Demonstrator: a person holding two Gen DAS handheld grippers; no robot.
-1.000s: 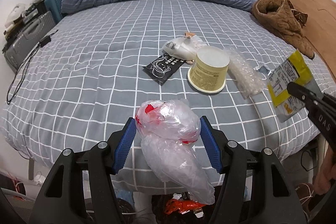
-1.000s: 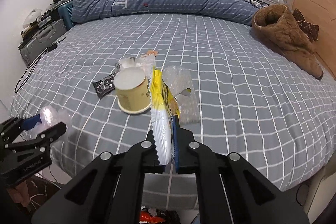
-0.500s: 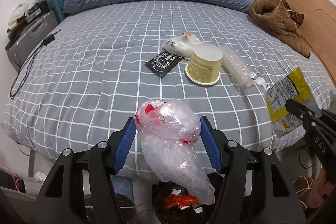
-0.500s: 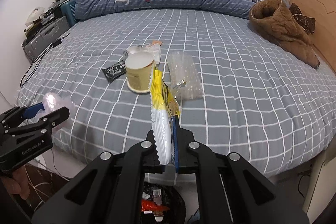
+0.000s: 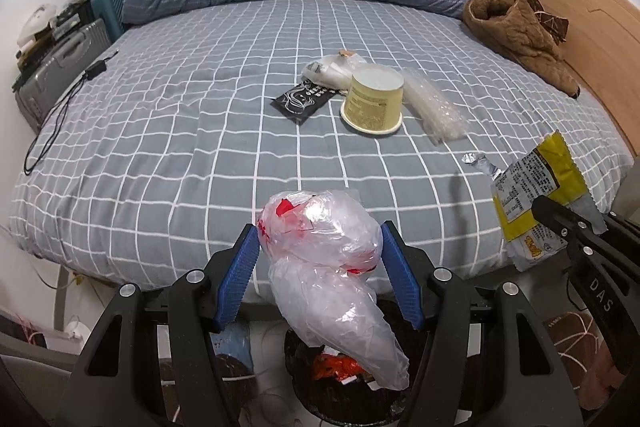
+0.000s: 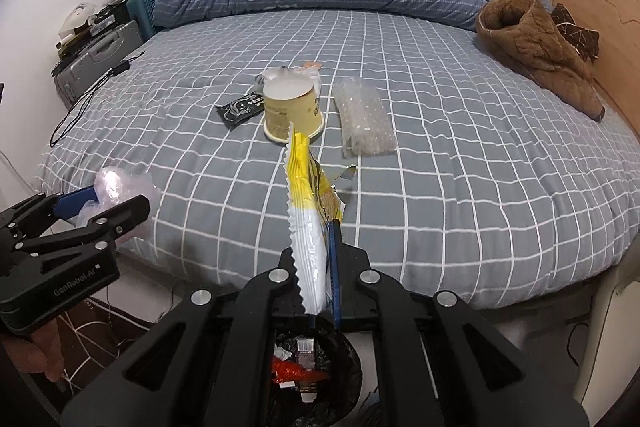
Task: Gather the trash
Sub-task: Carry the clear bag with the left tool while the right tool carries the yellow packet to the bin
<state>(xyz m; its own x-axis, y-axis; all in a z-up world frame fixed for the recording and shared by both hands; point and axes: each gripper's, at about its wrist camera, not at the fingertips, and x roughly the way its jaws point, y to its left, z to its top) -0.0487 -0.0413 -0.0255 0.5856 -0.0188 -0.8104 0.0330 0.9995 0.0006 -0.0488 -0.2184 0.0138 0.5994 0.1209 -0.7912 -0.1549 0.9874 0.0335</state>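
Trash in hand first: left hand-held gripper (image 5: pixel 320 259) clamps a crumpled clear plastic bag (image 5: pixel 328 267) between its blue pads, tail dangling over the black-lined bin (image 5: pixel 344 379) on the floor below the bed's near edge. Feather-light, soft, slippery; the bunched top is the right hold. Right hand-held gripper (image 6: pixel 318 263) is pinched tight on a yellow snack wrapper (image 6: pixel 306 203), thin and crinkly, above the same bin. Mid-bed (image 5: pixel 160 131): upturned paper cup (image 5: pixel 374 99), stiff, take by the wall; black sachet (image 5: pixel 302 98); bubble wrap (image 5: pixel 434 109), squashy. Foil scrap (image 5: pixel 482 163) near the right edge.
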